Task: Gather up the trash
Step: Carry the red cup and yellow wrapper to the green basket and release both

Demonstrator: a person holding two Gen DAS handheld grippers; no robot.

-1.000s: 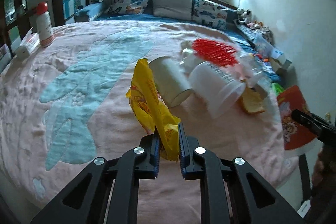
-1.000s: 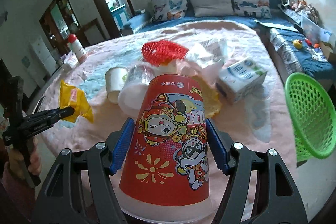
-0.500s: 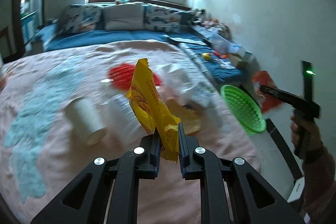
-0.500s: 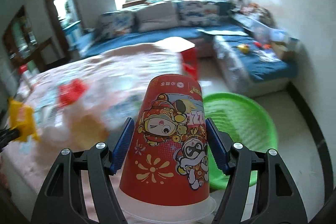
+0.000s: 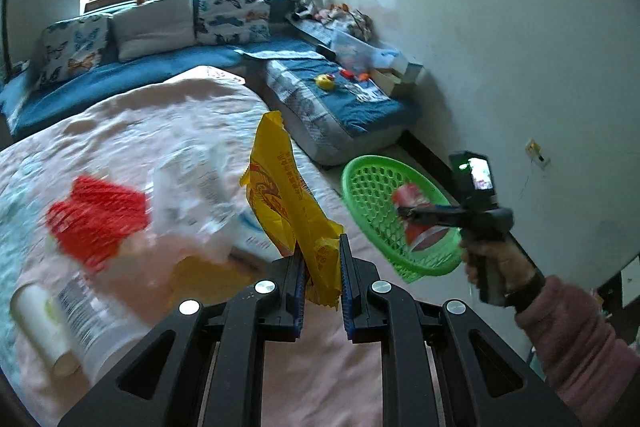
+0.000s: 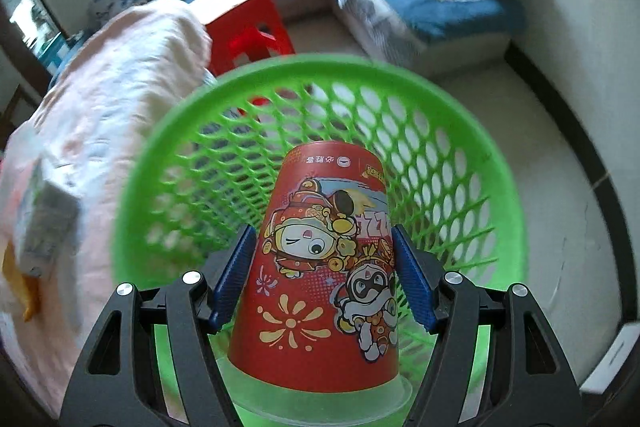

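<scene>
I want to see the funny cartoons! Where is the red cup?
The red cartoon cup is clamped in the right gripper, held over the open green basket on the floor beside the bed.

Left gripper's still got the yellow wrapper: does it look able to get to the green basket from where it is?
Probably yes. The left gripper holds the yellow wrapper, and nothing lies between it and the green basket. The right gripper, holding the red cup, fills the basket's mouth, so the two could crowd.

Both wrist views face down; green basket (image 6: 328, 75) shared
</scene>
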